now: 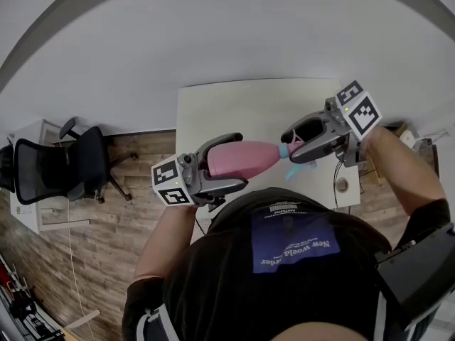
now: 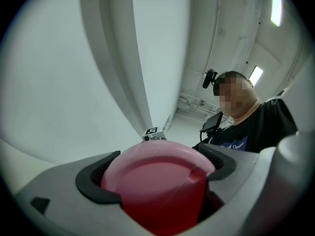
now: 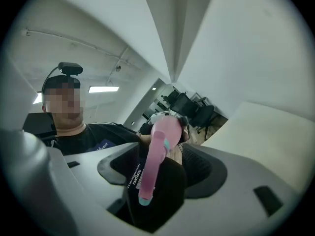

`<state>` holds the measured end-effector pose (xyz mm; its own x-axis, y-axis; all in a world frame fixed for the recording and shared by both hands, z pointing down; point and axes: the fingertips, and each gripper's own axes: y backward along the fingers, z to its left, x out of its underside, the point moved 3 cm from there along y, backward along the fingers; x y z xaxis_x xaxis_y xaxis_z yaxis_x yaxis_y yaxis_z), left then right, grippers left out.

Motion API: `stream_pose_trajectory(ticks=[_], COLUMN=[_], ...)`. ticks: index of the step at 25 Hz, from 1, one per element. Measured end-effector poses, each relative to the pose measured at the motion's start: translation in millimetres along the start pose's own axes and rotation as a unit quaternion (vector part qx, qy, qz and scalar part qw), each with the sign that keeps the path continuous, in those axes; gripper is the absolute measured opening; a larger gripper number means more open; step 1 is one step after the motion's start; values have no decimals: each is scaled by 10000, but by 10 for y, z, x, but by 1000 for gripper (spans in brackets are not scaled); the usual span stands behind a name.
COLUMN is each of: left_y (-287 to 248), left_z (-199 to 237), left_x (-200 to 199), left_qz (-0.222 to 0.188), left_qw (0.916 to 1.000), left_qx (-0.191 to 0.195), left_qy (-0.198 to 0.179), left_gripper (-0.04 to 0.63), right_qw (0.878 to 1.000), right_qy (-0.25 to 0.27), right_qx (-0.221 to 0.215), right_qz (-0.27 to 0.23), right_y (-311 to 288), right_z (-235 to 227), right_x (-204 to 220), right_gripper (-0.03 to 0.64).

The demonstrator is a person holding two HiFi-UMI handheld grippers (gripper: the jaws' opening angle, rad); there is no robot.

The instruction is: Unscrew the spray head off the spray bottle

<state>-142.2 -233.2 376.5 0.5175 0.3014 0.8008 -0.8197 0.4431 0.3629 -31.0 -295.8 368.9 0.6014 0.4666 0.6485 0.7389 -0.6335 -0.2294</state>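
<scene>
A pink spray bottle (image 1: 245,159) lies level in the air above the near edge of the white table (image 1: 234,109). My left gripper (image 1: 237,162) is shut on its fat end; in the left gripper view the bottle's round base (image 2: 157,181) fills the gap between both dark pads. The spray head (image 1: 290,152), pink with teal parts, points right. My right gripper (image 1: 291,146) stands open around it. In the right gripper view the spray head's long pink trigger (image 3: 153,163) runs between the jaws, with a gap to each pad.
A black office chair (image 1: 67,168) stands on the wooden floor at the left. A small round object (image 1: 343,185) sits on the table's near right corner. The person's torso is close below both grippers.
</scene>
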Motion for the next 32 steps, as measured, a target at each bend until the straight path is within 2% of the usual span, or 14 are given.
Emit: stream_pose_trajectory(ticks=[2, 4, 6, 7, 11, 14, 17, 20, 22, 26, 32], left_y=[-41, -91, -117, -119, -116, -114, -107, -98, -92, -85, -67], left_z=[-17, -31, -37, -40, -36, -24, -17, 8, 38, 82, 112], left_x=[-1, 33, 62, 65, 51, 54, 78, 70, 64, 66, 60], left_qz=[100, 253, 380, 406, 399, 377, 226, -11, -164, -414, -629], left_qw=[9997, 9986, 9970, 9965, 9962, 9972, 9990, 9996, 9988, 9948, 9873], left_qx=[-45, -123, -180, -194, -227, -255, -264, -250, -230, -158, -56], left_qy=[-202, -457, -655, -707, -743, -598, -267, 119, 392, 919, 1460], left_gripper=[511, 511, 511, 511, 511, 511, 511, 511, 511, 511, 511], right_qw=[9998, 9999, 9999, 9999, 9997, 9958, 9800, 9525, 9271, 8629, 7723], right_qy=[-52, -96, -85, -66, 62, 730, 1739, 2741, 3386, 4518, 5790], right_qx=[-18, -45, 23, 80, 215, 503, 892, 1240, 1440, 1932, 2297], right_qz=[169, 134, 56, 41, 77, 233, 371, 470, 709, 1183, 1243], right_y=[-46, -48, -54, -61, -73, -86, -99, -102, -96, -91, -139], right_z=[10, 6, -19, -33, -43, 2, 89, 175, 223, 290, 382], right_x=[35, 60, 63, 62, 54, 46, 63, 50, 73, 142, 112], right_gripper=[265, 258, 189, 141, 130, 129, 129, 129, 129, 129, 129])
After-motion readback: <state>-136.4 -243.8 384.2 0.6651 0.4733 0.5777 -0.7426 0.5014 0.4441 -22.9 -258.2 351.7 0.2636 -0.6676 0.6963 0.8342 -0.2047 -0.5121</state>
